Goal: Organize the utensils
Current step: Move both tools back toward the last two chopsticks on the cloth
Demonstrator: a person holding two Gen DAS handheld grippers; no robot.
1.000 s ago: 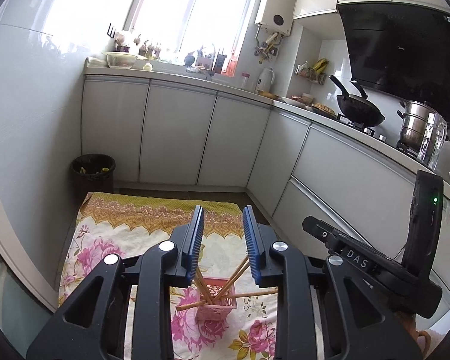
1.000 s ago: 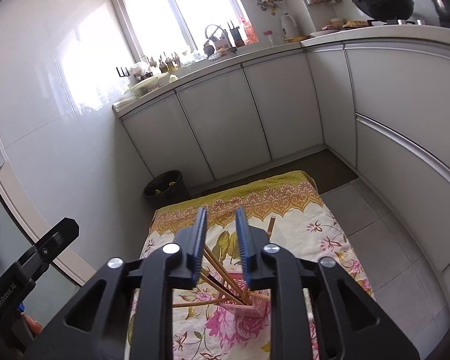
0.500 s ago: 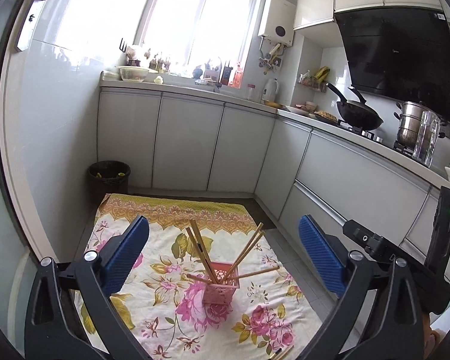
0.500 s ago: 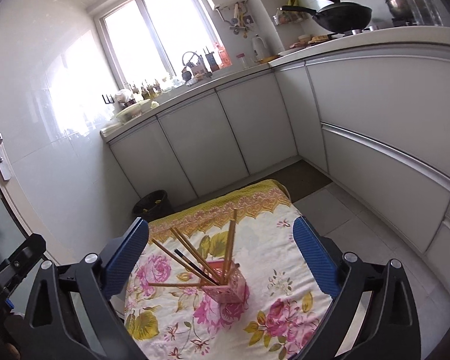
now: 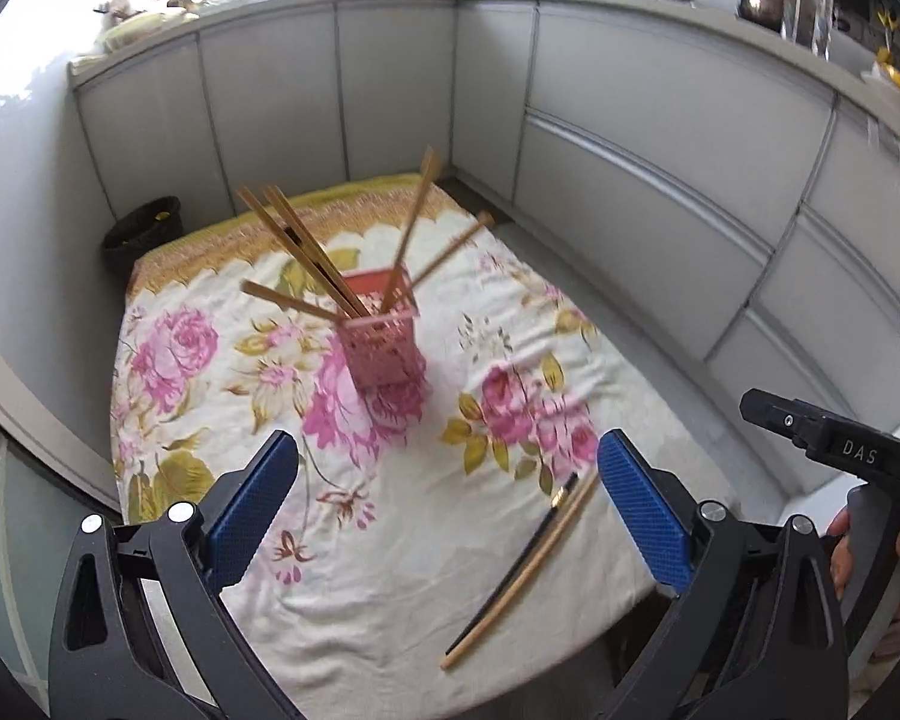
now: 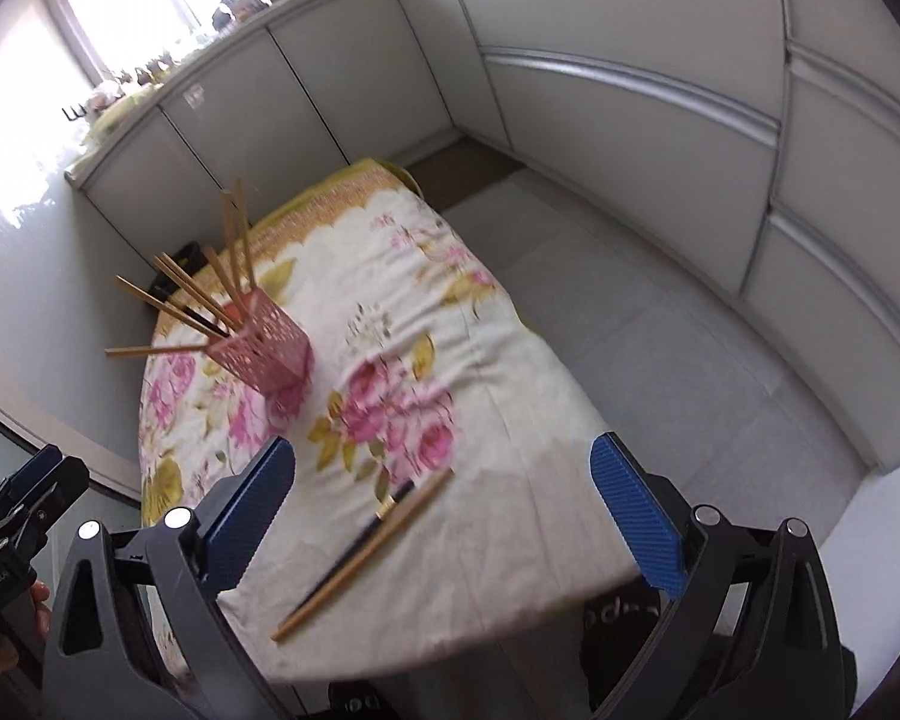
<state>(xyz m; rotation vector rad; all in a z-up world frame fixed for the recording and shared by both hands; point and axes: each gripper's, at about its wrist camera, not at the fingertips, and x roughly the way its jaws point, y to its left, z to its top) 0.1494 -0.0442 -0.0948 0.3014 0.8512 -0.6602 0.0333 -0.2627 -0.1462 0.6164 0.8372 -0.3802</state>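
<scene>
in the left wrist view the left gripper (image 5: 447, 498) hung with its blue pads spread wide and empty above the floral cloth (image 5: 222, 396). two loose chopsticks, a wooden chopstick (image 5: 525, 564) and a black chopstick (image 5: 513, 564) touching along their length, lay just ahead and toward the right pad, near the cloth's front edge, their long axis running diagonally from near-left to far-right. the pink holder (image 5: 381, 339), already bristling with sticks, stood farther off, dead ahead. in the right wrist view the right gripper (image 6: 444, 507) was also wide and empty, and the same pair (image 6: 363, 555) lay between its pads, slightly left of centre, slanting the same way, with the holder (image 6: 264, 351) far off to the left. by my reading the right gripper sat better over the pair, though the slant likely called for a wrist turn to close across them.
</scene>
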